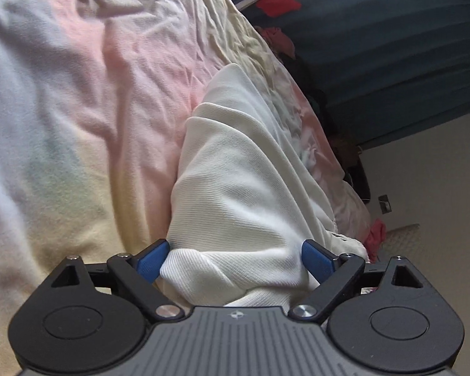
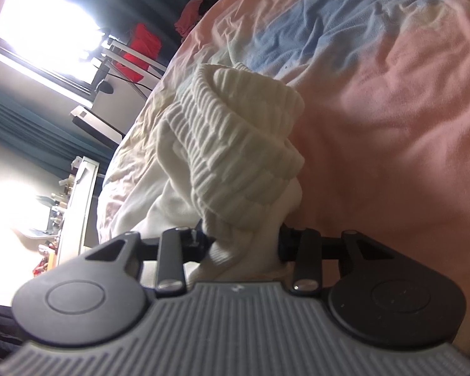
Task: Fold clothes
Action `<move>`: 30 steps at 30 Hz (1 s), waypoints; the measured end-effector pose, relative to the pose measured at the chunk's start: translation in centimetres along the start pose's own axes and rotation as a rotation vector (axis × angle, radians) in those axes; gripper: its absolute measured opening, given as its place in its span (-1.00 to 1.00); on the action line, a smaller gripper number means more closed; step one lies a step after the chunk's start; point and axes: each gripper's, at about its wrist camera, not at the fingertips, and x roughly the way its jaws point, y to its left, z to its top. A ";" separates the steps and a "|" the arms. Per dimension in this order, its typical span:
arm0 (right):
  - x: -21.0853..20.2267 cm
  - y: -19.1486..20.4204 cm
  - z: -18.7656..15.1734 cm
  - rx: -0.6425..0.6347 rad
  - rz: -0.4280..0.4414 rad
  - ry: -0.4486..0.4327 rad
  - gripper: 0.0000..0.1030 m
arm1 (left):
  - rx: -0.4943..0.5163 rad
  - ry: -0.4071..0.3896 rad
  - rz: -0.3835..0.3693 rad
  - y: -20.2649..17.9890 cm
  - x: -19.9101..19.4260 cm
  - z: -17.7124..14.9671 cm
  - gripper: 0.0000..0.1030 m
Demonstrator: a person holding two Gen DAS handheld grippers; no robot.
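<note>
A white knit garment point(image 1: 235, 169) lies on the pastel bedspread point(image 1: 78, 94). In the left wrist view my left gripper point(image 1: 233, 258) has a bunched fold of the white fabric between its blue pads point(image 1: 152, 258), which stand fairly wide apart and press the cloth from both sides. In the right wrist view my right gripper point(image 2: 242, 246) is shut on the white garment just below its ribbed cuff or hem point(image 2: 235, 144), which rises in front of the fingers and hides the fingertips.
The bedspread point(image 2: 391, 94) is wrinkled, with pink, blue and yellow patches. Dark and pink clothes point(image 1: 297, 62) lie at the bed's far edge. Teal curtains point(image 1: 391, 47), a bright window point(image 2: 47, 25), a red item point(image 2: 144, 47) and a cluttered shelf point(image 2: 78, 194) stand beyond the bed.
</note>
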 end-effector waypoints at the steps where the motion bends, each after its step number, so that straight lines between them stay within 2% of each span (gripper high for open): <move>1: 0.0 -0.1 0.0 0.005 0.000 0.000 -0.19 | 0.023 0.009 0.007 -0.2 0.1 -0.1 0.75; 4: 0.3 0.0 -0.1 -0.006 -0.014 0.000 -0.17 | 0.049 0.057 0.103 0.1 1.4 -0.4 0.84; 6: 0.5 0.3 -0.2 -0.027 -0.029 0.000 -0.16 | 0.032 0.061 0.112 0.8 1.6 -0.6 0.84; 12: 0.3 1.4 -0.6 -0.094 -0.042 -0.027 -0.16 | 0.077 0.009 0.143 -0.2 0.7 -1.0 0.42; 16: -0.5 2.6 -0.8 -0.150 -0.026 -0.060 -0.21 | 0.146 -0.034 0.171 -1.7 -0.3 -1.6 0.15; 22: -3.1 3.1 -0.2 -0.098 0.052 -0.091 -0.26 | 0.140 -0.104 0.091 -4.3 -2.9 -1.6 -0.12; 25: -5.7 3.6 0.8 -0.081 0.089 -0.126 -0.28 | 0.174 -0.107 0.054 -8.0 -3.7 -2.3 -0.17; 28: -8.8 3.6 2.1 -0.050 0.108 -0.167 -0.28 | 0.197 -0.087 0.021 -11.6 -2.9 -2.5 -0.20; 30: -10.5 2.9 3.6 -0.018 0.094 -0.184 -0.28 | 0.216 -0.057 0.022 -14.5 -0.7 -2.5 -0.21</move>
